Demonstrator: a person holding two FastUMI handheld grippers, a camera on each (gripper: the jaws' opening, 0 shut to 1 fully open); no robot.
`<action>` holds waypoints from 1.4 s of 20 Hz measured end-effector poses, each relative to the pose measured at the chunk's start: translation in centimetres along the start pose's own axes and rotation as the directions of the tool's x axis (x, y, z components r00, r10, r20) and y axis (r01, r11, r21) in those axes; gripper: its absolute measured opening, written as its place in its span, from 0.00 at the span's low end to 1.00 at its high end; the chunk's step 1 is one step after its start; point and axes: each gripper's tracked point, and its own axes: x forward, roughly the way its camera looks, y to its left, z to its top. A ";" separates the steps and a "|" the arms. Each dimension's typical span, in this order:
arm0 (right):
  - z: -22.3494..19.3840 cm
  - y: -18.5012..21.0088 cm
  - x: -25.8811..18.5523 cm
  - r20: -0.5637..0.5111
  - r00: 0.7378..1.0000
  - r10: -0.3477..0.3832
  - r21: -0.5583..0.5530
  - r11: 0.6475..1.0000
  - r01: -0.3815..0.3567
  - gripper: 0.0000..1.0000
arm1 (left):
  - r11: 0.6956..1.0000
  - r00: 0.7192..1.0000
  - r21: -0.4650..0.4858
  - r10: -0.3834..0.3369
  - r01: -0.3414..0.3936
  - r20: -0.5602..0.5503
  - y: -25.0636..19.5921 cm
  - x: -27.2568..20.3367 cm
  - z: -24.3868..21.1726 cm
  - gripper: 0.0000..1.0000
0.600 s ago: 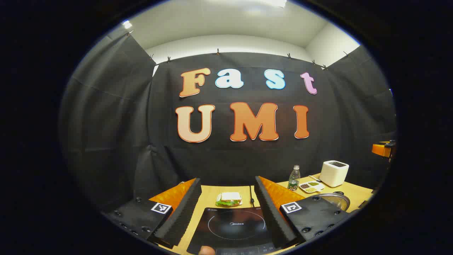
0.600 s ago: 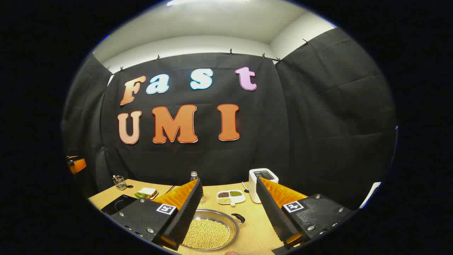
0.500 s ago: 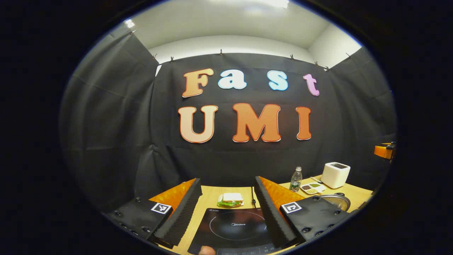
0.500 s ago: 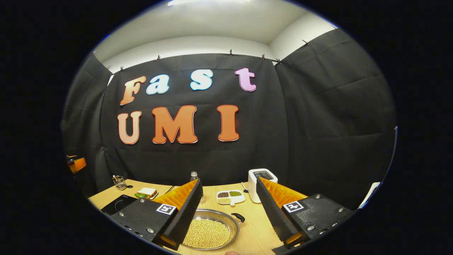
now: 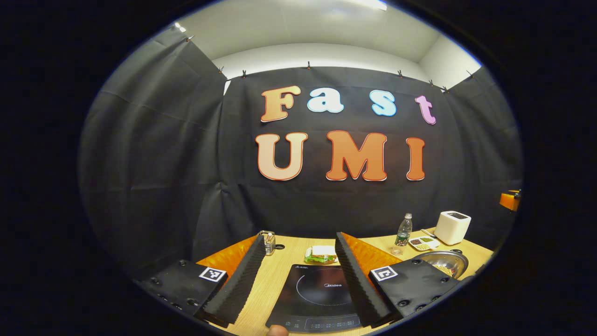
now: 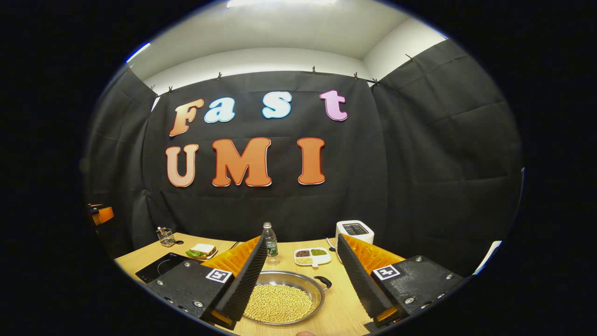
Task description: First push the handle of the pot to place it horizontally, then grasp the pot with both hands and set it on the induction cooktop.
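A shallow steel pot (image 6: 284, 298) full of yellow beans sits on the wooden table, its dark handle (image 6: 323, 281) pointing to the back right. My right gripper (image 6: 301, 273) hangs open above it, touching nothing. The black induction cooktop (image 5: 317, 298) lies flat below my left gripper (image 5: 298, 275), which is open with nothing between its fingers. In the left gripper view the pot (image 5: 443, 263) shows at the far right. In the right gripper view the cooktop (image 6: 156, 268) lies at the left.
On the table's far side stand a sandwich on a plate (image 5: 321, 254), a small glass jar (image 5: 267, 242), a plastic bottle (image 6: 270, 242), a divided dish of beans (image 6: 311, 255) and a white toaster (image 6: 354, 232). The other gripper's tip (image 5: 509, 199) shows far right.
Both views have shifted: the table things sit further right and lower in the left gripper view, and the pot appears a bit further forward in the right gripper view. Both grippers stay open.
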 end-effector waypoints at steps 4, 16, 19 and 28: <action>0.1 0.9 -0.4 0.003 1.000 0.018 -0.002 1.000 -0.018 0.94 | 1.000 1.000 0.001 0.015 -0.015 0.017 1.6 -0.6 0.8 0.97; -3.9 2.9 -0.5 -0.077 0.996 0.047 0.011 0.999 -0.047 0.65 | 0.999 0.999 0.034 0.006 -0.007 0.033 1.7 -0.9 0.8 0.98; -6.7 4.2 -0.6 -0.143 0.986 0.089 0.022 0.996 -0.086 0.49 | 0.999 1.000 0.033 0.000 0.000 0.023 1.5 -0.8 0.4 0.98; -14.8 8.1 -1.9 -0.331 0.926 0.181 0.033 0.983 -0.180 0.12 | 1.000 1.000 0.028 0.005 -0.005 0.013 1.7 -0.7 -0.6 0.98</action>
